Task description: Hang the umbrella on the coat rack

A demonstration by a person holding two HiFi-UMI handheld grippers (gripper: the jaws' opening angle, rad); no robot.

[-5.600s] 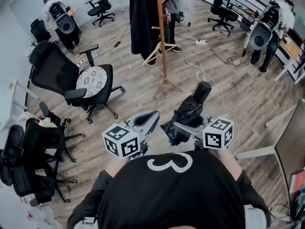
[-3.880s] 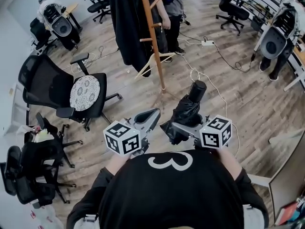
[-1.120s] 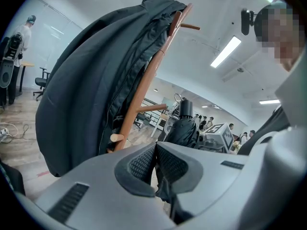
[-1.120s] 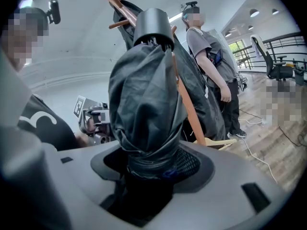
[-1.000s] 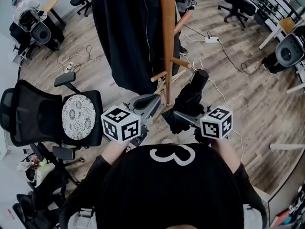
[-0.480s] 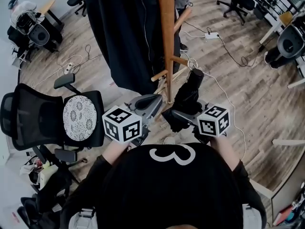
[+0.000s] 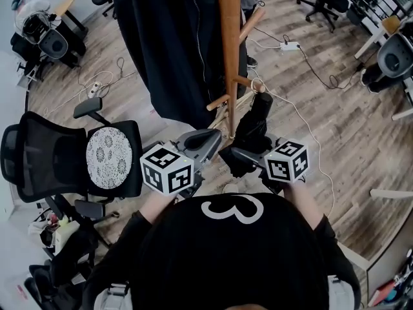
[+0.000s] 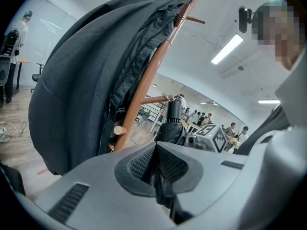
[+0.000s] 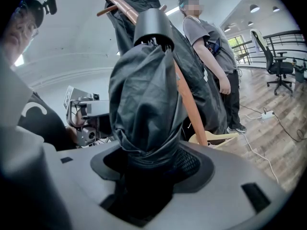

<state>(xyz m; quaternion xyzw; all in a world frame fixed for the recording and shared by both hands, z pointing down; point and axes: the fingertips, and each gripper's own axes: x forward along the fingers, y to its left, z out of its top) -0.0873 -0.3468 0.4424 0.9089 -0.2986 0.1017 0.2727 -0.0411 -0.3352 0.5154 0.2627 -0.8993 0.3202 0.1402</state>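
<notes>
Beside the tall wooden coat rack [image 7: 229,57] in the head view, the right claw [image 7: 237,155] holds a folded black fabric umbrella [image 7: 253,124] upright; a dark coat [image 7: 174,44] hangs on the rack. Left gripper view: the left claw [image 8: 154,146] is closed, pads together. Right gripper view: the jaws clamp the umbrella's lower end.

The umbrella [image 7: 253,124] just right of the coat rack [image 7: 229,57] — coat [image 7: 174,44] hangs on its left, chair [image 7: 58,163] farther left.

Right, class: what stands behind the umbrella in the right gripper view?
The wooden coat rack with a dark coat, and a person. The umbrella covers part of the pole.
</notes>
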